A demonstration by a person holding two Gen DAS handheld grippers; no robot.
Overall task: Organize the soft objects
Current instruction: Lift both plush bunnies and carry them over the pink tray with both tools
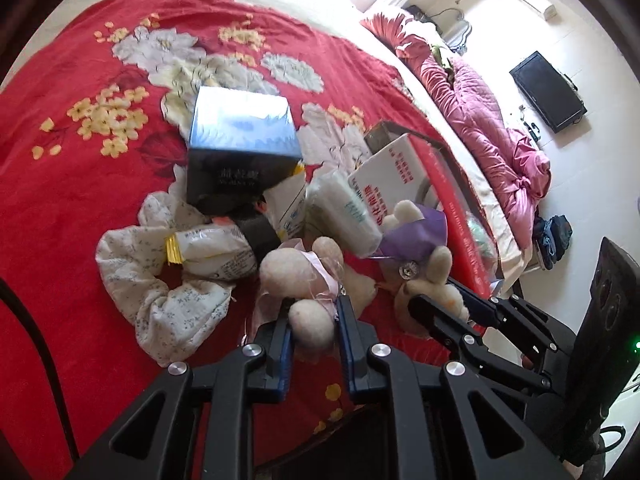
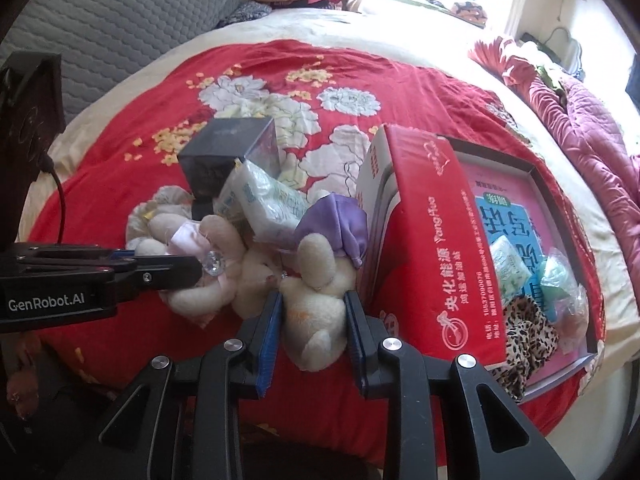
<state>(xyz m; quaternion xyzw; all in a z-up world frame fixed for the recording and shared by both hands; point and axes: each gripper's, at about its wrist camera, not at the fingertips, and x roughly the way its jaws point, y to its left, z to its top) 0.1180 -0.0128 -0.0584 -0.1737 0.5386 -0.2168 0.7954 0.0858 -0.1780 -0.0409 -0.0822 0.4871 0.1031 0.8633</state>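
Two cream plush toys lie side by side on the red floral blanket (image 1: 72,208). My left gripper (image 1: 314,304) is shut on the plush with the pink ribbon (image 1: 288,272), its pads squeezing one rounded limb. My right gripper (image 2: 313,298) is shut on the body of the plush with the purple bow (image 2: 320,320). Each gripper shows in the other view: the right gripper (image 1: 434,290) low on the right, the left gripper (image 2: 192,270) coming in from the left by a clear gem on the pink-ribbon plush (image 2: 224,236).
Behind the toys lie a white floral scrunchie (image 1: 160,292), a snack packet (image 1: 216,252), tissue packs (image 1: 344,208) and a blue-black box (image 1: 244,136). A red cardboard box (image 2: 432,248) to the right holds a leopard scrunchie (image 2: 528,332) and small packs. A pink quilt (image 1: 480,120) lies beyond.
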